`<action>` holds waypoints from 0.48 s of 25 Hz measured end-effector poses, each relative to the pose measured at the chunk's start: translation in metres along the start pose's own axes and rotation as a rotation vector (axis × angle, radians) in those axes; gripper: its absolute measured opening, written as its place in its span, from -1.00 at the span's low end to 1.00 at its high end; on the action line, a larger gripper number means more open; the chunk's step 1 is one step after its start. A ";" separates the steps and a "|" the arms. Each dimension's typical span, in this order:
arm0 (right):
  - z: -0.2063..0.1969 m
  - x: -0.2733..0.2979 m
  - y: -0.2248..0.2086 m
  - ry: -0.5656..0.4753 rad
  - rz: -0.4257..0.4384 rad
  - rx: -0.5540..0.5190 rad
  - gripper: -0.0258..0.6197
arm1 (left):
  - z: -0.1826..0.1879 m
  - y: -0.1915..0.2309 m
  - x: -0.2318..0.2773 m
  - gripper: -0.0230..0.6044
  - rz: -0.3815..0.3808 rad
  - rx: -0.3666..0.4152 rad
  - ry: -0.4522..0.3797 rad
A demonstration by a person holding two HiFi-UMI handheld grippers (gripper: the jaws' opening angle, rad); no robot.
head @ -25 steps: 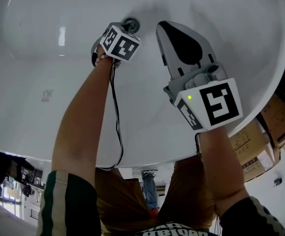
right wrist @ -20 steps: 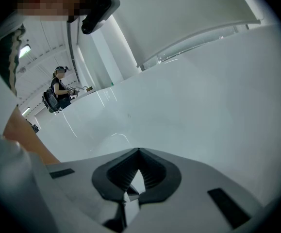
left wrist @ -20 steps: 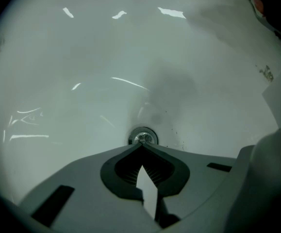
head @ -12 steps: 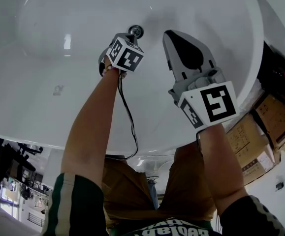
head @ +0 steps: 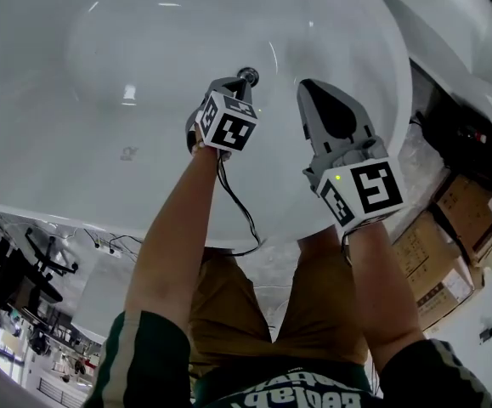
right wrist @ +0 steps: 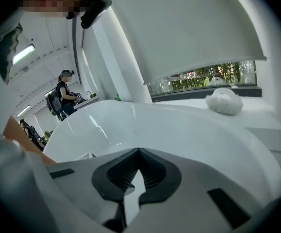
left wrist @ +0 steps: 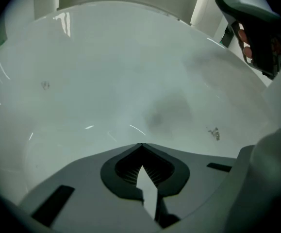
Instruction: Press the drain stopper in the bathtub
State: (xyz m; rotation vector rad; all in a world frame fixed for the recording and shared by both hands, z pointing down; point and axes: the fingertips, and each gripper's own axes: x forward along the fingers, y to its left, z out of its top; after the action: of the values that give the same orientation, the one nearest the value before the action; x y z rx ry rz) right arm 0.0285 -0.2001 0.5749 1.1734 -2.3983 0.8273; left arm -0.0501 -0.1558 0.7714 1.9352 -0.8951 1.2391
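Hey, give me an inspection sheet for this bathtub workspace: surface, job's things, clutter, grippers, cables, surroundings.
Surface: white bathtub, glossy, few small marks.
Job's things: drain stopper just past the tip of the left gripper; contact unclear.
Clutter: nothing seen.
Grippers: left gripper and right gripper both fingers together, empty.
Cables: black cable trails from the left gripper.
Surroundings: cardboard boxes right of the tub; a person in the distance.

**Three views, one tub**

The head view looks steeply down into the glossy white oval bathtub. The left gripper view sits close inside it, and the right gripper view looks across its rim toward a long window.
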 end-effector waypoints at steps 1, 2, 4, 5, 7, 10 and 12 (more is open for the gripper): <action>0.006 -0.003 0.002 -0.007 -0.005 -0.008 -0.88 | 0.003 0.000 -0.008 -0.91 0.005 0.002 -0.010; 0.012 -0.006 0.003 -0.016 -0.010 -0.017 -0.88 | 0.007 0.001 -0.016 -0.91 0.009 0.004 -0.020; 0.025 -0.013 0.006 -0.032 -0.018 -0.032 -0.88 | 0.014 0.001 -0.032 -0.91 0.015 0.006 -0.041; 0.032 -0.016 0.007 -0.037 -0.022 -0.035 -0.88 | 0.018 -0.001 -0.041 -0.91 0.014 0.011 -0.052; 0.044 -0.022 0.012 -0.045 -0.027 -0.044 -0.88 | 0.027 -0.003 -0.060 -0.91 0.015 0.026 -0.076; 0.063 -0.031 0.025 -0.053 -0.017 -0.068 -0.88 | 0.038 -0.002 -0.095 -0.91 0.030 0.033 -0.109; 0.074 -0.038 0.036 -0.057 -0.003 -0.081 -0.88 | 0.044 -0.002 -0.120 -0.91 0.042 0.031 -0.136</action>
State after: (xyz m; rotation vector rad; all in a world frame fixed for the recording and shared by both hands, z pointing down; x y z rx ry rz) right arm 0.0191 -0.2069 0.4845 1.1842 -2.4502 0.6972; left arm -0.0655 -0.1673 0.6452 2.0547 -0.9954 1.1624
